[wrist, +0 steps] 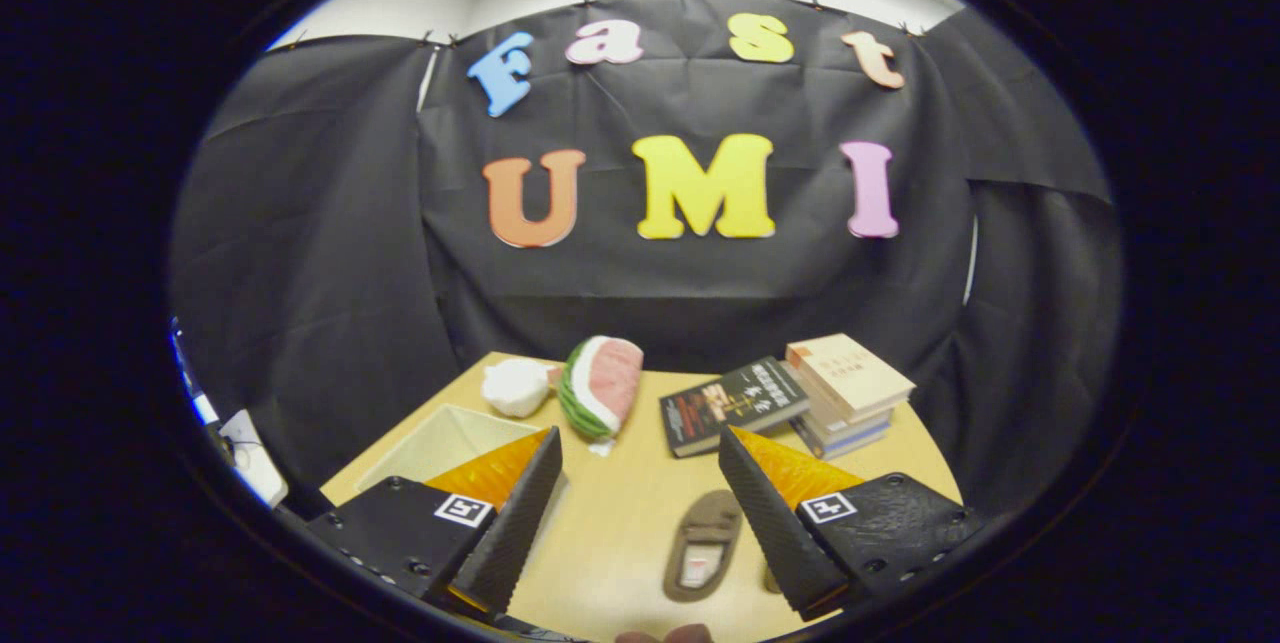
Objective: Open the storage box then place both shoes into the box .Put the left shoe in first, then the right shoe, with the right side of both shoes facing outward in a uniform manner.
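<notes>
My gripper [638,435] hangs above a light wooden table [620,523], open, with nothing between its fingers. A brown slipper-like shoe [703,543] lies on the table below the gap, close to the right finger [775,513], its opening facing up. A sliver of a second brown shoe [770,578] peeks out beside that finger, which hides most of it. The pale cream storage box [440,438] sits to the left, partly behind the left finger [515,513]. I cannot tell whether its lid is on.
Beyond the fingers lie a watermelon-slice plush [603,385] and a white plush [516,387]. To the right sit a dark book [730,405] and a stack of books [848,393]. The black cloth wall stands close behind the table's far edge.
</notes>
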